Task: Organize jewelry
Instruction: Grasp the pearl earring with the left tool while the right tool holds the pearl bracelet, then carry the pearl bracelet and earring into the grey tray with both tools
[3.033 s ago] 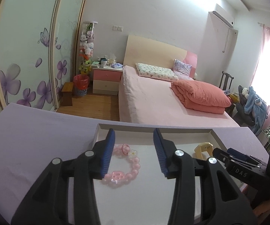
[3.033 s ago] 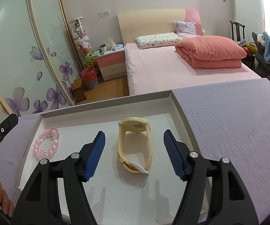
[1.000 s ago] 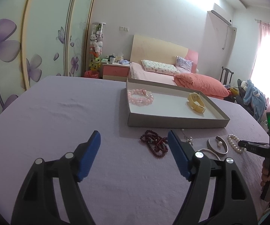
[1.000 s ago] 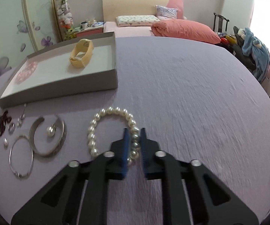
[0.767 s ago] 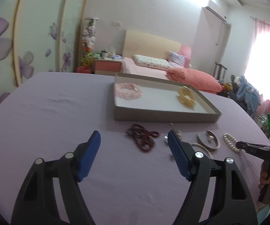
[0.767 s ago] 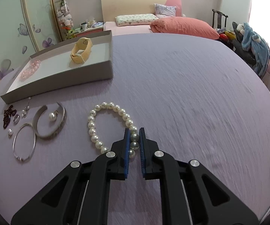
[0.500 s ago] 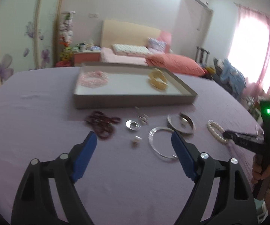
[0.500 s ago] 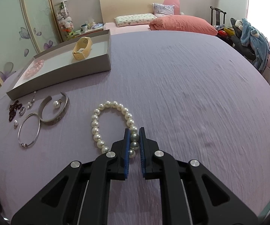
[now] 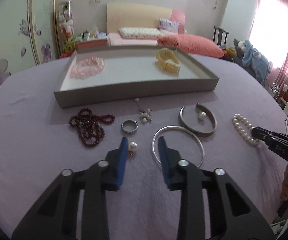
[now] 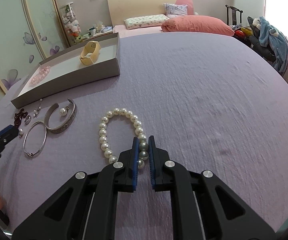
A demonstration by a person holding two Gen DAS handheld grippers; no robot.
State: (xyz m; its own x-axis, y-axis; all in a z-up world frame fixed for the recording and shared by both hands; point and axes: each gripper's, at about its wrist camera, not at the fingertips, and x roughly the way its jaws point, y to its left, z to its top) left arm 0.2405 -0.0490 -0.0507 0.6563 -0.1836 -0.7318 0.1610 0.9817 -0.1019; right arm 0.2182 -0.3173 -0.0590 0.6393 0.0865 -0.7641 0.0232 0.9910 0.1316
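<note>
Bare worktop (image 10: 203,92) extends right of the pearl bracelet (image 10: 122,136). Right claw (image 10: 143,140) is clamped on its near beads. Left claw (image 9: 143,142) stands apart, a pearl earring (image 9: 132,146) just inside its left finger.

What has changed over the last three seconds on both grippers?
Both pulled back out of the tray. The right gripper closed its jaws on the pearl bracelet lying on the purple cloth. The left gripper narrowed beside the loose pearl earring, gripping nothing. The pink bracelet and yellow watch stayed in the tray.
</note>
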